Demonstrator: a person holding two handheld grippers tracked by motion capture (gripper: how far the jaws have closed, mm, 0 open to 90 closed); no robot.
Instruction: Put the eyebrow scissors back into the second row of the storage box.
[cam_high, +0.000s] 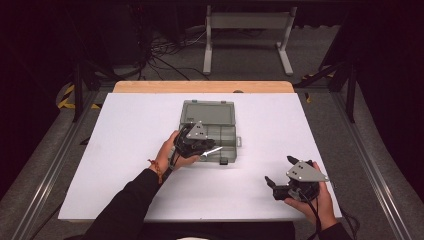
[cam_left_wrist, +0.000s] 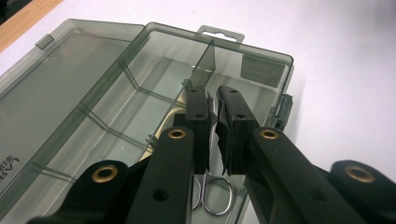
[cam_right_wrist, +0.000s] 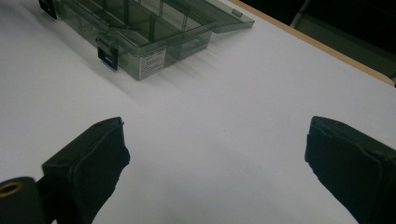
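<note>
Your right gripper (cam_high: 276, 175) sits nearest you, low at the lower right of the high view, with its jaws spread wide and nothing between them. In the right gripper view those two jaws stand at the bottom left and bottom right corners, and bare white table (cam_right_wrist: 219, 107) stretches between and beyond them, so you have open room ahead. The box (cam_right_wrist: 140, 28) lies at the upper left of that view, well apart from the jaws, with a black latch (cam_right_wrist: 108, 53) on its near wall. The table's wooden far edge (cam_right_wrist: 322, 46) runs diagonally across the upper right.

Your left gripper (cam_left_wrist: 214, 109) is over the box (cam_left_wrist: 140, 93), jaws drawn narrow and clamped on scissors (cam_left_wrist: 215, 193), whose metal finger loops hang below the pads at the bottom centre of the left gripper view. The tips reach down beside a divider (cam_left_wrist: 205, 63) in the tray. In the high view the left gripper (cam_high: 200, 145) is at the box's (cam_high: 210, 112) lower left corner, and a pale sliver, likely the scissors (cam_high: 212, 150), points right from it.

The lid (cam_high: 207, 112) lies open flat toward the far edge of the table (cam_high: 125, 150). White surface lies free on both sides of the box, widest at the left
</note>
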